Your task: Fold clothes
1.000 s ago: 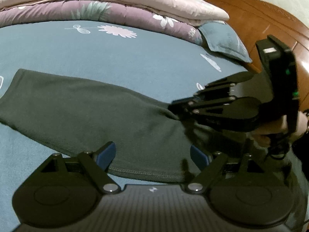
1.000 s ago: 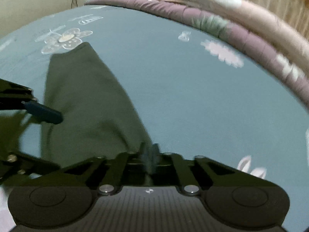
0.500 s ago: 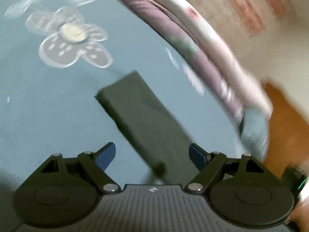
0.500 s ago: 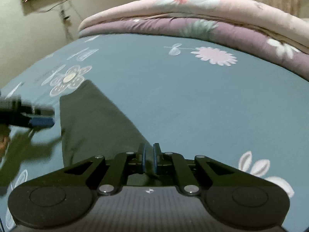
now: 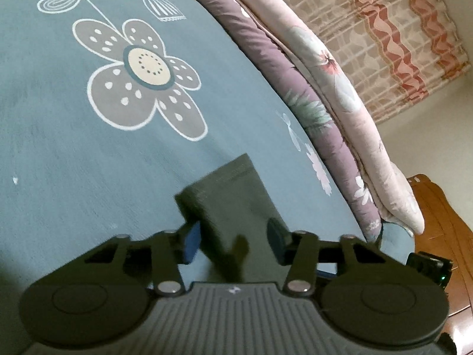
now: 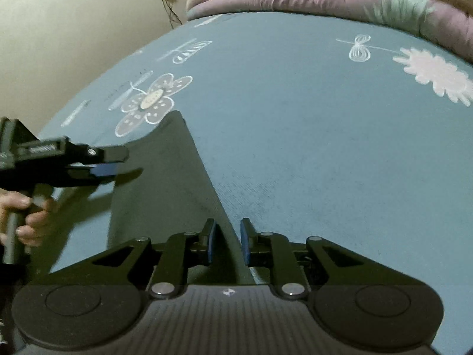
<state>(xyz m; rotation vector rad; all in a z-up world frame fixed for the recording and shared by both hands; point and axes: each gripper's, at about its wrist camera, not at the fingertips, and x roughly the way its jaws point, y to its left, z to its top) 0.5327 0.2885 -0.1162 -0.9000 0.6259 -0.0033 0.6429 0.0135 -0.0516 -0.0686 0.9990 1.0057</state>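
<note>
A dark green garment [image 5: 230,195] lies flat on the blue flowered bedsheet [image 5: 74,162]. Its narrow end reaches forward between the fingers of my left gripper [image 5: 233,241], which is open and low over the cloth. In the right wrist view the garment [image 6: 165,183] runs away from me as a long tapering strip. My right gripper [image 6: 227,244] is open by a small gap, with the garment's right edge passing between its pads. The left gripper [image 6: 109,165] shows at the left over the cloth, held by a hand [image 6: 26,216].
Folded purple and pink quilts [image 5: 331,112] are stacked along the far side of the bed. A wooden headboard [image 5: 437,207] stands at the right, with a patterned curtain [image 5: 384,29] behind. A beige wall [image 6: 74,29] borders the bed's left side.
My left gripper swung from the garment's wide part to its narrow end, and its jaws narrowed. The right gripper, shut on the cloth before, now shows a gap between its pads.
</note>
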